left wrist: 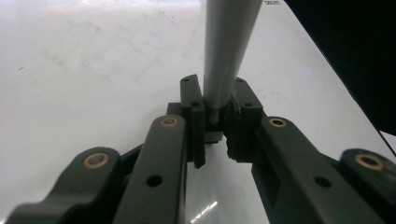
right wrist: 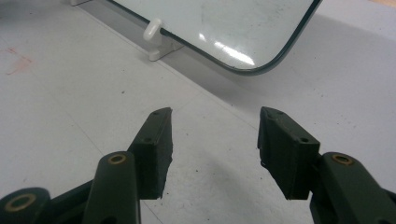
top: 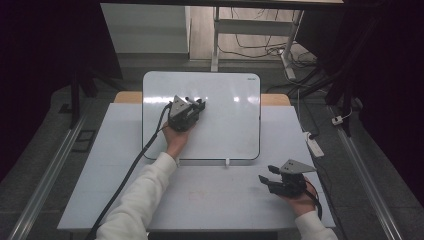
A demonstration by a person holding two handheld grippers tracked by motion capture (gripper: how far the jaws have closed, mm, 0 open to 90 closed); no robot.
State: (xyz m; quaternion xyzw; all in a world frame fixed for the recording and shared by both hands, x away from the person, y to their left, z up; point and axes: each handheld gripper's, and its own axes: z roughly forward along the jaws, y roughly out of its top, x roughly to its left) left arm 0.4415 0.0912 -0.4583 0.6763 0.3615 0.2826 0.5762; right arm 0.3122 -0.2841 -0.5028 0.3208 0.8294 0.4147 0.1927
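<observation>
Marker (left wrist: 229, 51), a grey round barrel, is standing clamped between the pads of the left gripper (left wrist: 215, 100), its length running up and away from the jaws toward the top of the left gripper view. Its tip end cannot be made out. The jaws are pressing on it from both sides, clenched tight around the barrel. Under it the whiteboard (left wrist: 84, 79) is lying flat, its glossy face carrying faint smudges.

From the high view, the left gripper (top: 198, 106) is hanging over the middle of the whiteboard (top: 235, 125), slightly left of centre, with the person's left hand (top: 176, 140) wrapped around its body and a black cable (top: 131, 167) trailing back along the white sleeve (top: 142, 200).

The whiteboard is resting on the table (top: 100, 165), taking up its far half. A small white clip (right wrist: 153, 35) is sitting at the board's near edge.

The right gripper (top: 268, 174) is sitting low over the table's near right part, well apart from the board, pointing left. Its jaws are standing apart with nothing between them, pads (right wrist: 159, 149) released, bare table (right wrist: 70, 93) showing in the gap.
</observation>
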